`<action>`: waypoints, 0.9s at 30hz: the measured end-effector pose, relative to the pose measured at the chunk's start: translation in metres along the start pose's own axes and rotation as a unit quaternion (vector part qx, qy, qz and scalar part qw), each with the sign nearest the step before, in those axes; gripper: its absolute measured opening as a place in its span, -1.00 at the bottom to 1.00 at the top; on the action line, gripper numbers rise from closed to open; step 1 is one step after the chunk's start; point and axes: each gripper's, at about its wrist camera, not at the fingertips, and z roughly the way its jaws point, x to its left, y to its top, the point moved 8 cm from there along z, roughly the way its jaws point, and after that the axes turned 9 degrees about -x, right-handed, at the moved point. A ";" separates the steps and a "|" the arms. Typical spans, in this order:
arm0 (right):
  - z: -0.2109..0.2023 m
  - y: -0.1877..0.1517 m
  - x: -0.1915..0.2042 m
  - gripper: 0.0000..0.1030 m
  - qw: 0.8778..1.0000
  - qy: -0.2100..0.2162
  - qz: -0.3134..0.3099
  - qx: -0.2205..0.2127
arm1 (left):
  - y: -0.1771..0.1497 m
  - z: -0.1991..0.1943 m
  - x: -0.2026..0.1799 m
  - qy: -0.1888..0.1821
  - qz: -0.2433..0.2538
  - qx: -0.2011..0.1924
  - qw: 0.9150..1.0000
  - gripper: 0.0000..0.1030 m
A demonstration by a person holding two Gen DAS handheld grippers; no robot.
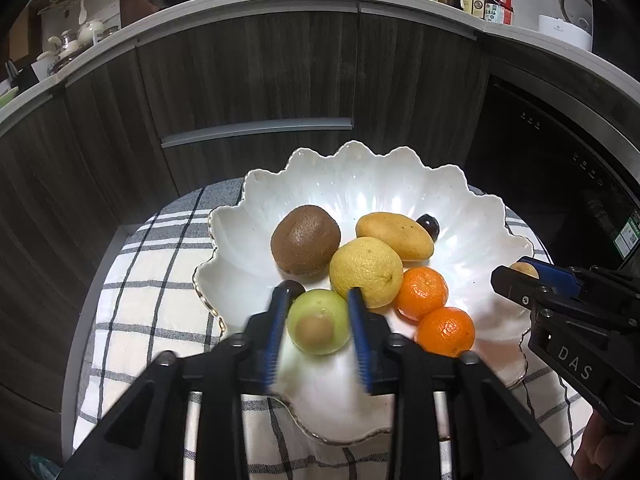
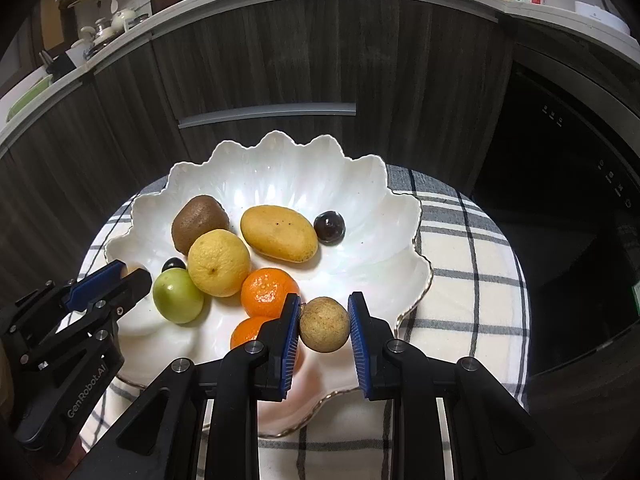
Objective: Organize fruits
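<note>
I see the left gripper spread around a green fruit near the bowl's near rim, the right gripper pinching a small brown fruit, bowl's far half bare.

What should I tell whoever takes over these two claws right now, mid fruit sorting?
Left claw: straddles the green fruit at the bowl's near-left; grip not clear, so treat it as unconfirmed.
Right claw: shut on the small tan fruit, held over the bowl's near-right rim.
In the bowl: kiwi, lemon, mango, two tangerines, a dark fruit at the far side, and another behind the green one.
Done: most fruit is in the bowl.
Left: set down the tan fruit, and probably the green one.
</note>
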 end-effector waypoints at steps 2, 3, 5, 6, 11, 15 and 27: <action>-0.001 0.002 0.000 -0.49 1.000 -0.002 -0.001 -0.002 | 0.002 -0.002 0.002 0.009 0.001 -0.005 1.000 0.13; -0.003 0.003 0.000 -0.44 1.000 -0.002 -0.002 -0.003 | 0.003 -0.004 0.003 0.015 0.003 -0.010 1.000 0.14; -0.005 0.004 0.000 -0.23 1.000 -0.007 -0.007 -0.006 | 0.003 -0.006 0.004 0.018 0.005 -0.009 1.000 0.17; -0.007 0.005 -0.001 0.01 1.000 -0.013 -0.008 -0.011 | 0.003 -0.006 0.005 0.020 0.005 -0.007 1.000 0.18; -0.016 0.011 -0.008 0.46 0.999 -0.040 0.001 -0.027 | 0.004 -0.015 0.010 0.035 -0.002 -0.012 0.999 0.47; -0.022 0.013 -0.010 0.49 0.999 -0.043 0.008 -0.028 | 0.008 -0.025 0.014 0.045 -0.007 -0.020 0.999 0.61; -0.068 0.020 -0.003 0.56 0.997 -0.051 0.012 -0.058 | 0.021 -0.077 0.021 0.060 -0.013 -0.046 0.997 0.77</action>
